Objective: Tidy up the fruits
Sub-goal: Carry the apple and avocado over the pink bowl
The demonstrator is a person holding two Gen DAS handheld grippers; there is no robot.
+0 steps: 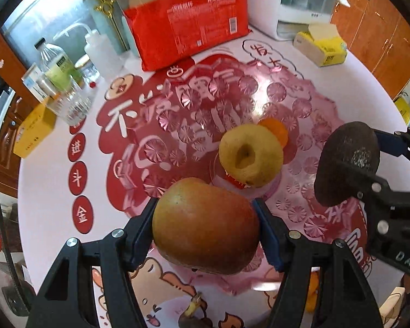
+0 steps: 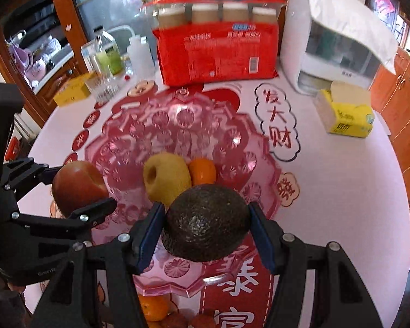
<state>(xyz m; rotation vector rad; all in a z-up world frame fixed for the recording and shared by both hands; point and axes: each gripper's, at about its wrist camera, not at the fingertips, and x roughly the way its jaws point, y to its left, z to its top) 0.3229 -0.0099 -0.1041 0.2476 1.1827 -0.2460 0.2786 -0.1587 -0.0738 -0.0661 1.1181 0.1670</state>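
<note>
My left gripper [image 1: 206, 231] clamps a red apple [image 1: 205, 227], my right gripper [image 2: 206, 231] an avocado [image 2: 206, 222], both above the pink bowl [image 2: 232, 142]; dropped carelessly, either could knock the pear [image 2: 166, 176] or roll out.

Left wrist view: a dark stemmed fruit [image 1: 190, 318] is cut off by the bottom edge, its kind unclear. An orange fruit [image 1: 311, 295] is mostly hidden behind the left gripper's finger [image 1: 295, 273]. The tangerine [image 1: 276, 128] is half hidden behind the yellow apple [image 1: 250, 154]. Right wrist view: several fruits [image 2: 155, 307] below the pink bowl's rim [image 2: 177, 287] are cut by the bottom edge and partly covered by the right gripper's frame [image 2: 117, 287]. Print on the red package [image 2: 218, 57] is too small to read. A cloth-draped white appliance [image 2: 333, 46] hides its own top.
</note>
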